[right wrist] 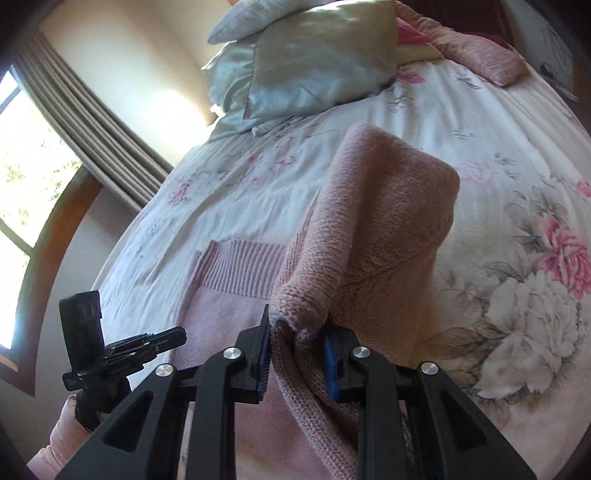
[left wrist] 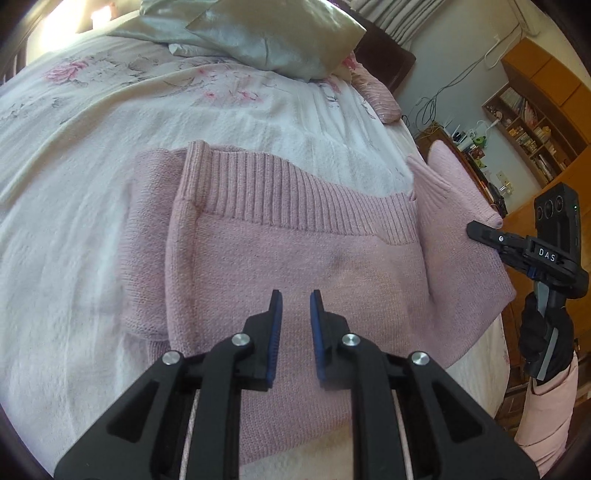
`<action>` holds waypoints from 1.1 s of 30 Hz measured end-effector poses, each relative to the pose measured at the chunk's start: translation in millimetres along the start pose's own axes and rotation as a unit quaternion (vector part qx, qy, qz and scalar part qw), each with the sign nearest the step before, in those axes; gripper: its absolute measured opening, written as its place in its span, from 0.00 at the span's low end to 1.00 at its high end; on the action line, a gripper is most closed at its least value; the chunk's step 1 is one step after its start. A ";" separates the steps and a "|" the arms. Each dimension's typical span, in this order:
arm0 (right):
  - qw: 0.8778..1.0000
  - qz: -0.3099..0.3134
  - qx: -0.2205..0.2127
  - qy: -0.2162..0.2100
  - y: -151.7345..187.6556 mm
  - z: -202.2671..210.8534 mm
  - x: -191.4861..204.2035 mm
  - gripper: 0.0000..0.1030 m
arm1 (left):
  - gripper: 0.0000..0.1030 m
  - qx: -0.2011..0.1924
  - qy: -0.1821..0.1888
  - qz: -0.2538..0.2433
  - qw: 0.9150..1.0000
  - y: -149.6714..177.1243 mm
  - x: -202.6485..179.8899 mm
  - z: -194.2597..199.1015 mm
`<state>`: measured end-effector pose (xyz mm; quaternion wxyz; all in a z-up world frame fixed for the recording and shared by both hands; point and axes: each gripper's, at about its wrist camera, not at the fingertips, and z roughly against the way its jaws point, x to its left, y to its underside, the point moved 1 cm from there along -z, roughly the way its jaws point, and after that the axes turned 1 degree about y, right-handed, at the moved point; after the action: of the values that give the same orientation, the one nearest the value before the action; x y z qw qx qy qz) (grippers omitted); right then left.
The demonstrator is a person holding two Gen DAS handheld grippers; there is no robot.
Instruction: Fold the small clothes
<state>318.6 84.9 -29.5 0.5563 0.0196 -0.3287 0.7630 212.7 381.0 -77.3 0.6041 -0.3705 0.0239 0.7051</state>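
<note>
pink knit half-folded on the bed, right side lifted

floral bedspread (left wrist: 92, 155) fills the scene, and spread across its near edge lies the pink sweater (left wrist: 295, 251), ribbed hem facing the pillows. starting on the left: that side is already turned in, a neat doubled strip. over the middle hovers the left gripper (left wrist: 296, 306), jaws parted a little, nothing between the blue pads. now the right: the right gripper (right wrist: 295, 332) has pinched a bunched fold of sleeve or side panel, hard to say which through the fisheye, and holds it raised off the bed. soft, floppy knit, light enough but stretchy, so it'll sag and drag; best held at a seam or the ribbing, where the fabric is firmer. round about, satin pillows (left wrist: 258, 33) sit well back, a pink cushion (left wrist: 376, 96) beyond them, bookshelf (left wrist: 532, 125) off right. nothing blocks the fold path.
</note>
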 end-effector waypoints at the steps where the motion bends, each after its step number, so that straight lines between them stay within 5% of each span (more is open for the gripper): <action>1: 1.000 0.010 0.008 0.002 1.8 -9.2 10.4 0.23 | 0.13 -0.002 0.003 0.003 1.000 0.6 2.3 3.3; 8: 0.996 0.052 0.063 0.027 24.0 -70.1 49.6 0.23 | 0.16 -0.009 0.010 0.019 1.000 0.6 16.1 15.4; 11: 0.996 0.056 0.065 0.025 27.2 -75.5 54.1 0.32 | 0.16 -0.007 0.013 0.025 1.000 0.7 19.9 15.4; 12: 0.996 0.054 0.068 0.014 27.1 -74.7 55.4 0.44 | 0.16 -0.006 0.014 0.027 1.000 0.6 20.5 14.8; 13: 0.996 0.052 0.067 0.000 27.6 -71.6 57.0 0.51 | 0.16 -0.005 0.016 0.030 0.999 0.9 20.8 14.2; 21: 0.994 0.104 0.033 0.005 41.9 -6.9 77.3 0.51 | 0.17 0.000 0.028 0.035 0.999 2.4 17.5 10.2; 25: 0.992 0.120 0.033 -0.002 65.0 15.3 71.4 0.68 | 0.22 0.002 0.034 0.034 0.999 1.3 10.6 9.2; 28: 0.985 0.168 0.030 0.029 91.0 17.1 78.7 0.83 | 0.23 0.006 0.041 0.030 0.999 -1.5 2.7 6.7; 33: 0.967 0.233 0.037 0.091 120.1 -2.6 87.7 0.84 | 0.27 0.018 0.079 0.048 0.996 -7.9 -13.7 -3.1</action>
<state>182.6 139.8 -54.5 0.3897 -0.1066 -0.2432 0.8818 221.0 370.2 -68.7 0.5727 -0.4120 0.1021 0.7013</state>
